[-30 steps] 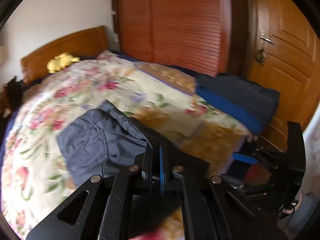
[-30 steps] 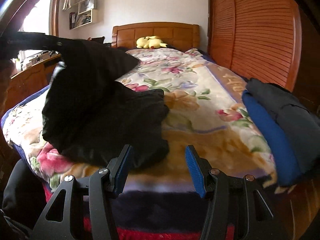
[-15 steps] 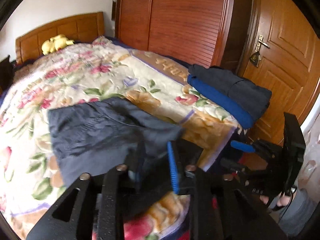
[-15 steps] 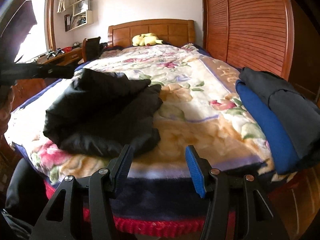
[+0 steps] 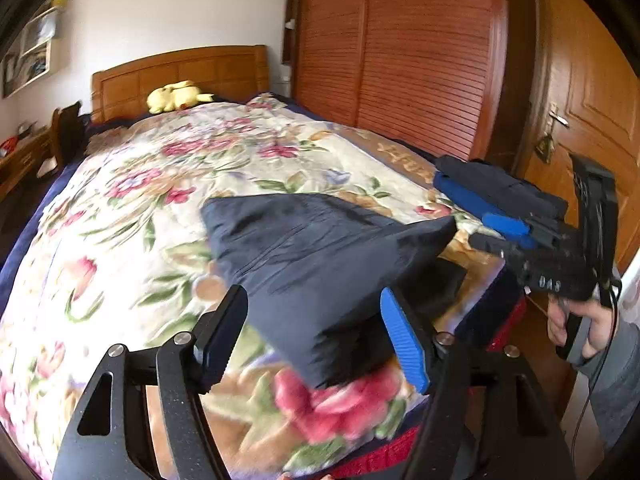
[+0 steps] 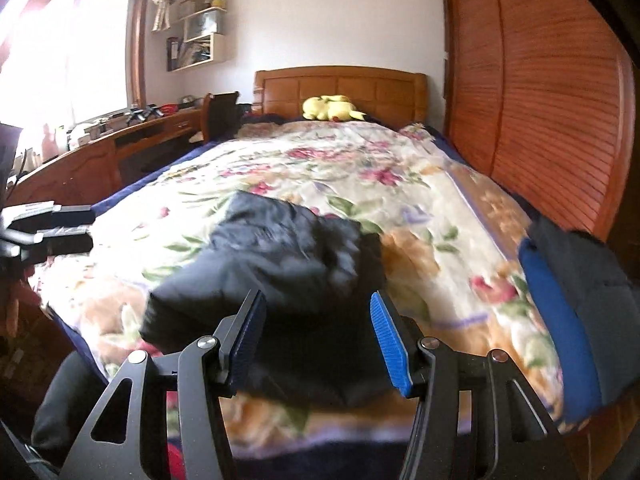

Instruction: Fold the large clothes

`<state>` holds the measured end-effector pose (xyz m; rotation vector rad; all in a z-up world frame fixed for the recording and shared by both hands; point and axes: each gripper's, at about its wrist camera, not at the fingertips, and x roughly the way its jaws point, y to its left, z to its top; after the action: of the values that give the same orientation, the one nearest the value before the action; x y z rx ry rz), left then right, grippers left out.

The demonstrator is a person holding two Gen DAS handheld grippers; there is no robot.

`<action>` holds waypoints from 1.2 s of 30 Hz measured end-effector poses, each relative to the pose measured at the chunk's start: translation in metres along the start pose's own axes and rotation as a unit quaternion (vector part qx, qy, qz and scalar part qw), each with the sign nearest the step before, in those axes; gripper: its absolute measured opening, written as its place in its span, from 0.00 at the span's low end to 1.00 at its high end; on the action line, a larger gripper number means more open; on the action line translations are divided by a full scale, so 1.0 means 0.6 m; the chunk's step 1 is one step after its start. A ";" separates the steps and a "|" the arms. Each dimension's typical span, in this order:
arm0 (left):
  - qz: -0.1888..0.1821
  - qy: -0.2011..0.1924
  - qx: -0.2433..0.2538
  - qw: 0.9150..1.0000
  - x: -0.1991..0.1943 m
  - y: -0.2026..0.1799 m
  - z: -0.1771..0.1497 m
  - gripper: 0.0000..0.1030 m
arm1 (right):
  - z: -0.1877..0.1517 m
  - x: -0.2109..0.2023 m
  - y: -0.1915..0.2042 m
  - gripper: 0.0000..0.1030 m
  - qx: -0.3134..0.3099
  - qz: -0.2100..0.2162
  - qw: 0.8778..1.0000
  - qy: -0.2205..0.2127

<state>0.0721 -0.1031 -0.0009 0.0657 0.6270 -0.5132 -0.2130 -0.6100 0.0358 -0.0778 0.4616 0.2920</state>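
Note:
A dark navy garment (image 5: 320, 256) lies folded in a heap near the foot of the bed, on the floral blanket (image 5: 160, 184). It also shows in the right wrist view (image 6: 288, 272). My left gripper (image 5: 316, 332) is open and empty, just in front of the garment's near edge. My right gripper (image 6: 316, 336) is open and empty, low over the garment's near side. The right gripper also shows at the right of the left wrist view (image 5: 520, 232), beside the garment's corner.
A folded blue and dark jacket (image 6: 568, 304) lies at the bed's right edge, next to the slatted wardrobe (image 6: 540, 100). A yellow plush toy (image 6: 332, 109) sits by the headboard. A desk (image 6: 80, 156) stands left of the bed. A door (image 5: 588, 92) is at the right.
My left gripper opened and let the garment go; it dropped onto the blanket in a folded heap. Both grippers pulled back and lowered toward the foot of the bed.

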 end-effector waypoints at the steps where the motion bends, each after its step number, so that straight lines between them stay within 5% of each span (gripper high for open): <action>1: 0.001 -0.001 -0.007 1.000 -0.004 0.009 -0.006 0.68 | 0.009 0.005 0.006 0.55 -0.002 0.003 1.000 0.000; 9: 0.032 -0.017 -0.048 0.998 -0.045 0.066 -0.056 0.74 | 0.044 0.075 0.023 0.55 0.006 0.028 0.999 0.044; 21: 0.050 -0.030 -0.073 0.996 -0.078 0.103 -0.110 0.75 | 0.007 0.171 0.008 0.55 0.033 0.043 0.987 0.154; 25: 0.052 -0.036 -0.076 0.995 -0.082 0.107 -0.114 0.75 | -0.002 0.200 0.007 0.19 0.031 0.055 0.982 0.181; 29: 0.054 -0.036 -0.080 0.995 -0.082 0.115 -0.117 0.75 | 0.004 0.194 0.002 0.06 0.019 0.061 0.984 0.166; 36: 0.051 -0.037 -0.084 0.995 -0.082 0.116 -0.118 0.76 | 0.063 0.105 0.003 0.04 -0.019 0.023 0.996 0.079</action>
<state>0.0332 -0.0056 -0.0363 -0.0792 0.5883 -0.3620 -0.1436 -0.5867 0.0415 -0.1281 0.6165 0.3417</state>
